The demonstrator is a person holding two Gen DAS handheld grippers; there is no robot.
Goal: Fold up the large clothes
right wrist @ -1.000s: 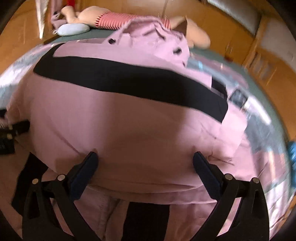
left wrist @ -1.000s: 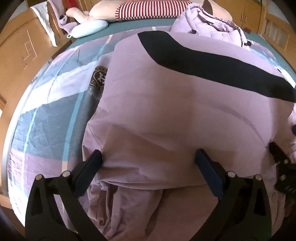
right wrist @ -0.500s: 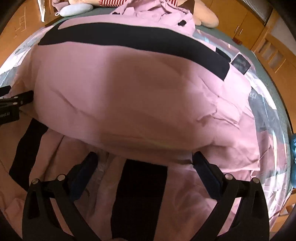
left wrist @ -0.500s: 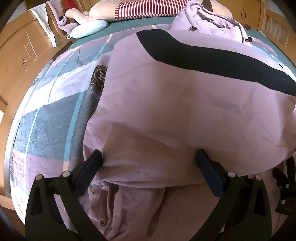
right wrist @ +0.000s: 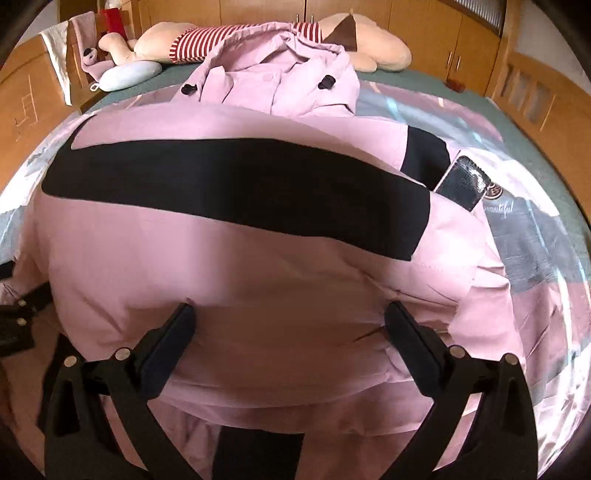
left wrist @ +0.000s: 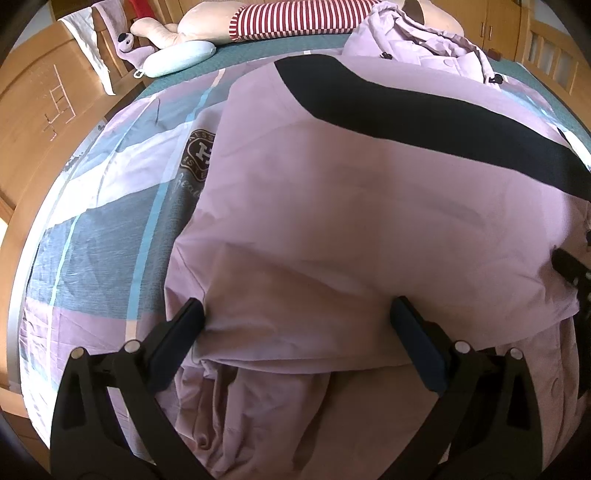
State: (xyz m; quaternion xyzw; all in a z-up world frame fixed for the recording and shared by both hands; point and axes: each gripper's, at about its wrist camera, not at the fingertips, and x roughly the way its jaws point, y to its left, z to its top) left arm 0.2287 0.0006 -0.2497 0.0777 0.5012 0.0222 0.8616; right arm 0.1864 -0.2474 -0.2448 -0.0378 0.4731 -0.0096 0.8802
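Observation:
A large pink coat point(left wrist: 351, 206) with a black band point(left wrist: 424, 110) lies on the bed, its lower part folded up over its body; it also shows in the right wrist view point(right wrist: 229, 266) with the black band point(right wrist: 236, 188) and the hood point(right wrist: 280, 70) at the far end. My left gripper point(left wrist: 297, 317) is open, its fingers wide apart over the folded edge at the coat's left. My right gripper point(right wrist: 288, 317) is open, its fingers wide apart over the folded edge at the coat's right. Each gripper shows at the edge of the other's view.
The bed has a patterned pink, grey and blue cover point(left wrist: 103, 229) with a wooden frame point(left wrist: 33, 122). A big plush toy in a red striped shirt point(left wrist: 295, 18) and a pale blue cushion point(left wrist: 177, 61) lie at the head. Wooden cabinets point(right wrist: 443, 29) stand behind.
Both grippers stay open. The right gripper has lifted and moved forward over the fold, so less of the coat's lower layer shows. The left gripper has barely moved.

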